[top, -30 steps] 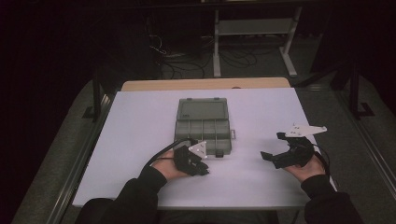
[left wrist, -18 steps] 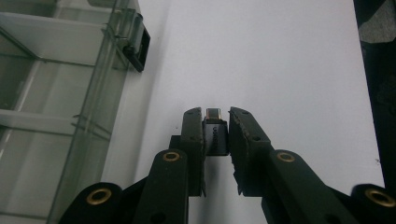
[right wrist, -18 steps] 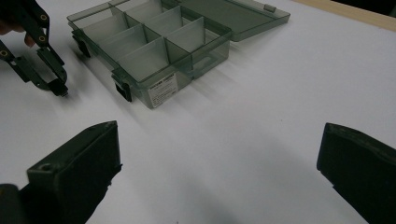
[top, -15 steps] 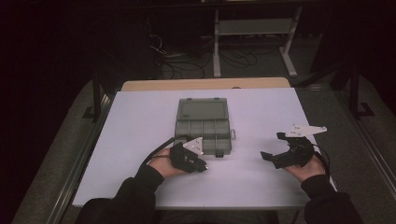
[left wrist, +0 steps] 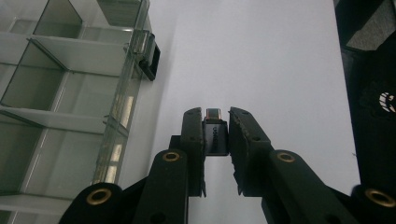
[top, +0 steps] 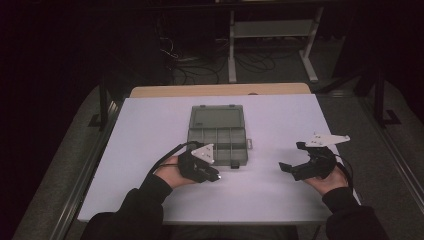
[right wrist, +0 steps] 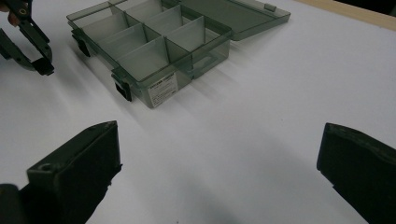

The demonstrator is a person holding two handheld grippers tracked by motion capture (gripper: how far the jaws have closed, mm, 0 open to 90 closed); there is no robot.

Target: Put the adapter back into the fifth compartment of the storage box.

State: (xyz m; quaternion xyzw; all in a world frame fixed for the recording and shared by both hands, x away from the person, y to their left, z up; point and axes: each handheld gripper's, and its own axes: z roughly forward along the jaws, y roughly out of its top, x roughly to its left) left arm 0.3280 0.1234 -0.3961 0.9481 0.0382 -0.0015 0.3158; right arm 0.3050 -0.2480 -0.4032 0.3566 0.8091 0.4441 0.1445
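A translucent grey compartment box (top: 219,137) lies open mid-table, its lid folded flat on the far side and its dividers bare. In the left gripper view, my left gripper (left wrist: 215,122) is shut on a small black plug adapter (left wrist: 215,136) with its metal tip pointing forward. It hovers over the white tabletop just right of the box wall (left wrist: 122,107) and its black latch (left wrist: 150,58). In the high view the left gripper (top: 215,176) sits at the box's near left corner. My right gripper (top: 291,156) is open and holds nothing, to the right of the box (right wrist: 154,51).
The white tabletop (top: 150,125) spreads around the box, with a wooden strip (top: 220,90) along its far edge. Dark floor, cables and a metal stand (top: 270,30) lie beyond. The left gripper (right wrist: 35,58) also appears at the upper left of the right gripper view.
The left gripper has shifted slightly left and away, still holding the adapter. The right gripper has stayed put.
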